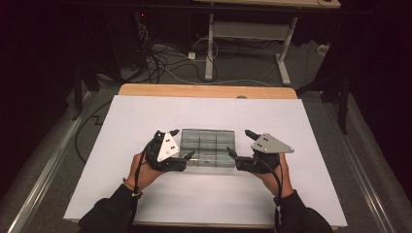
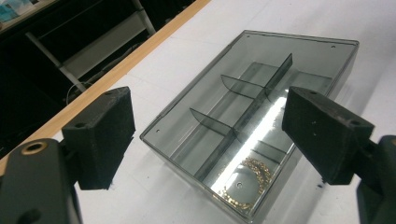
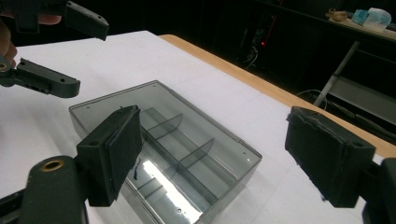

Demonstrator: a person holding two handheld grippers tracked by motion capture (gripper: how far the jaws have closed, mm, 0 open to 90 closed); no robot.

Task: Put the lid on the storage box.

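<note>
A clear grey compartment box (image 1: 207,147) is seen lying flat near the middle of the white tabletop (image 1: 145,111). A gold chain (image 2: 247,179) is coiled in one end compartment. The left gripper (image 1: 183,145) and right gripper (image 1: 238,143) are held at opposite ends of the box, jaws spread apart, nothing clamped.

In the high view the white tabletop (image 1: 145,204) lies bare across the top, the far left, the far right and the whole bottom strip. The one obstacle is the smoky clear box (image 1: 208,147) at centre frame. Inside it, thin dividers (image 2: 243,116) split the floor into small compartments, and a gold chain (image 2: 247,182) lies in a near compartment. The left tool (image 1: 180,147) and right tool (image 1: 239,144) flank its short ends, jaws spread wide.
</note>
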